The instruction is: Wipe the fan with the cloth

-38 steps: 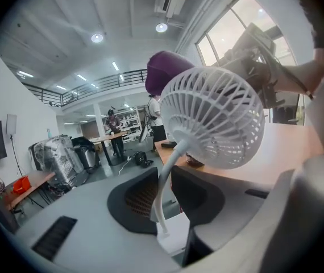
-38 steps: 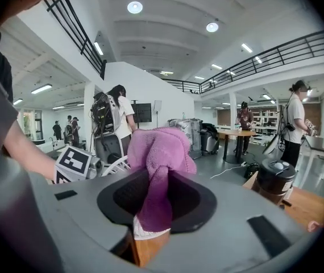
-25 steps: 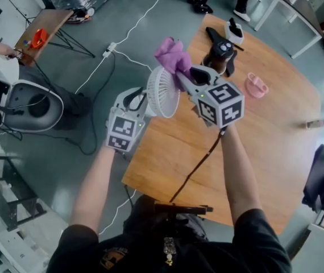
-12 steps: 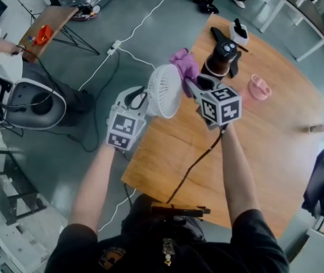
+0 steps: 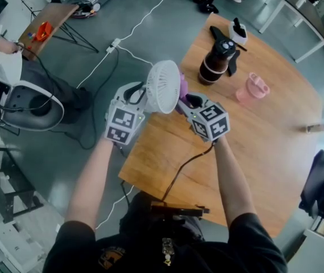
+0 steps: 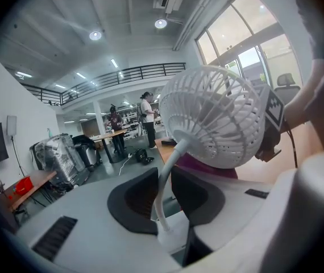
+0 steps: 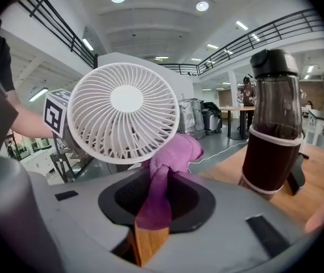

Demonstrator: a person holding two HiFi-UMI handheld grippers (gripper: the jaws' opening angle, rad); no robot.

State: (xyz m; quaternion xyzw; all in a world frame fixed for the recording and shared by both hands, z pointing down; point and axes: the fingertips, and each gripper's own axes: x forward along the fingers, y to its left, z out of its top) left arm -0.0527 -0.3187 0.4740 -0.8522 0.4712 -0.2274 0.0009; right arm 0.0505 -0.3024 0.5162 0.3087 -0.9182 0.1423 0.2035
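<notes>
Your left gripper (image 6: 162,195) is clamped on the thin stem of the white fan (image 5: 163,87), whose head sits just above the jaws. Your right gripper (image 7: 153,203), over the wooden table (image 5: 264,152), pinches the purple cloth (image 7: 170,152), bunched against the fan's lower rim. Grey floor (image 5: 94,44) lies beyond your left gripper.

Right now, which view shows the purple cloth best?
The right gripper view: the cloth stands close and nearly whole, below the fan. The head view and left gripper view show only a sliver beside the fan.

My fan (image 5: 163,87) is white, its grille spoked. My cloth (image 7: 170,152) at it is purple. The table (image 5: 253,152) under it is tan (plain wood grain), and the bottle (image 5: 214,62) beyond it is dark brown.
</notes>
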